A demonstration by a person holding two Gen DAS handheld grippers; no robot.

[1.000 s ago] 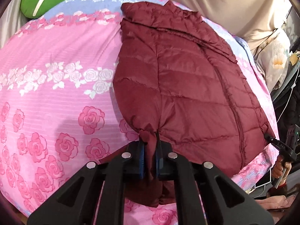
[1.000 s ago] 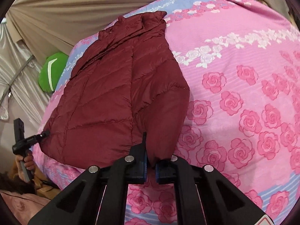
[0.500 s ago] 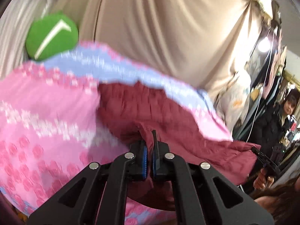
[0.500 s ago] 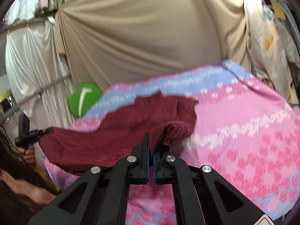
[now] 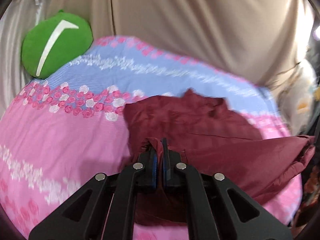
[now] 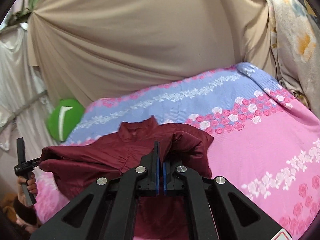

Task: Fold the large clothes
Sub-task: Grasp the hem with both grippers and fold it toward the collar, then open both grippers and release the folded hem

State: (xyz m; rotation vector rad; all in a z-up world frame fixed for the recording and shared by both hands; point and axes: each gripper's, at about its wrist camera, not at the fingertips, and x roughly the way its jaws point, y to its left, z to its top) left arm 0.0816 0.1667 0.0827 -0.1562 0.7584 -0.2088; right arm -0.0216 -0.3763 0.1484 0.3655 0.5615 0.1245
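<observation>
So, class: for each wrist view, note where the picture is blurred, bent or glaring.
Left wrist view: motion blur smears the jacket and bedspread roses; the left gripper stays sharp; glare burns at the right edge. Right wrist view: less blur, jacket collar fairly crisp, right gripper sharp. Both: fisheye bows the bed and darkens the corners.

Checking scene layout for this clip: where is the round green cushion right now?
The round green cushion with a white stripe sits at the bed's far left corner, against the beige curtain, beyond the maroon puffer jacket; both views show it upper left.
</observation>
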